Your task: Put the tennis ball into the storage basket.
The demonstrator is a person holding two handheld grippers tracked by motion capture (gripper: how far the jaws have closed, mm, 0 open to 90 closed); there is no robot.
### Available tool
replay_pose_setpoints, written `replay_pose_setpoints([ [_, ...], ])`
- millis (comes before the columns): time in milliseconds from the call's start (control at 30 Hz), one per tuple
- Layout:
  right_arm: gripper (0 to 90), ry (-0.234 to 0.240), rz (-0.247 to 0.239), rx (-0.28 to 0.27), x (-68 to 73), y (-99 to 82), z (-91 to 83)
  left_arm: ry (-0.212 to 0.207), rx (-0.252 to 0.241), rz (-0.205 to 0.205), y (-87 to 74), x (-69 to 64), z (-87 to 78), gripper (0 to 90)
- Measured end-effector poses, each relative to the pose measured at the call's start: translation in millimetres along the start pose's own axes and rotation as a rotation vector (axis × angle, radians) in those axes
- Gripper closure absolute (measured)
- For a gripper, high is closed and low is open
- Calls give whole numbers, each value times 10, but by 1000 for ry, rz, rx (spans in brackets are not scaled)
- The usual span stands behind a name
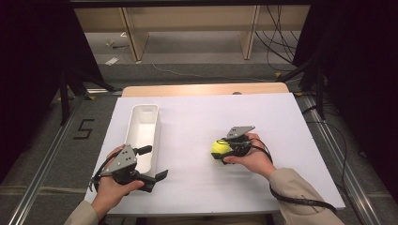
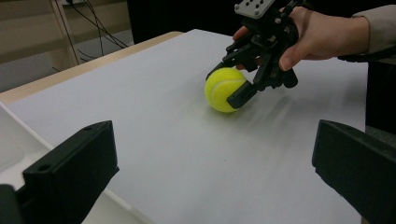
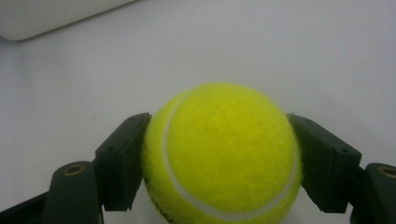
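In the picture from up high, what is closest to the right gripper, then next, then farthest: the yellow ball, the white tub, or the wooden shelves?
1. Tennis ball: between the right gripper's jaws.
2. White tub: across the table, on the person's left.
3. Wooden shelves: on the floor past the table's far edge.

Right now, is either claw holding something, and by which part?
The right claw holds the tennis ball by its two opposite sides. The left claw is open, holding nothing.

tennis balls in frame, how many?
1. The tennis ball sits between the right gripper jaws, right of the white tray. The tray's visible interior looks bare.
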State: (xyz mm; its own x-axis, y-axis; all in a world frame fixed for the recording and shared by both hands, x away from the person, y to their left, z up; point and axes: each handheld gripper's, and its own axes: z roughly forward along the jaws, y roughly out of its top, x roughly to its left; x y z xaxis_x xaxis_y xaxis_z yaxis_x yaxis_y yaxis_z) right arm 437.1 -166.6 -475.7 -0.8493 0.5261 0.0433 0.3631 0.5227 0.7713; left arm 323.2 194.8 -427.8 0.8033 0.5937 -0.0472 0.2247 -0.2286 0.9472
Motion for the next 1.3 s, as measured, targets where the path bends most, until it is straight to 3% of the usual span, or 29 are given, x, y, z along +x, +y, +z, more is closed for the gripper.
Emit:
replay_pose_setpoints([
  [467, 264, -7, 19, -80, -15, 81, -110, 1, -1, 3, 1, 2, -2, 0],
  [1300, 264, -19, 25, -144, -11, 193, -221, 2, -3, 9, 4, 6, -5, 0],
])
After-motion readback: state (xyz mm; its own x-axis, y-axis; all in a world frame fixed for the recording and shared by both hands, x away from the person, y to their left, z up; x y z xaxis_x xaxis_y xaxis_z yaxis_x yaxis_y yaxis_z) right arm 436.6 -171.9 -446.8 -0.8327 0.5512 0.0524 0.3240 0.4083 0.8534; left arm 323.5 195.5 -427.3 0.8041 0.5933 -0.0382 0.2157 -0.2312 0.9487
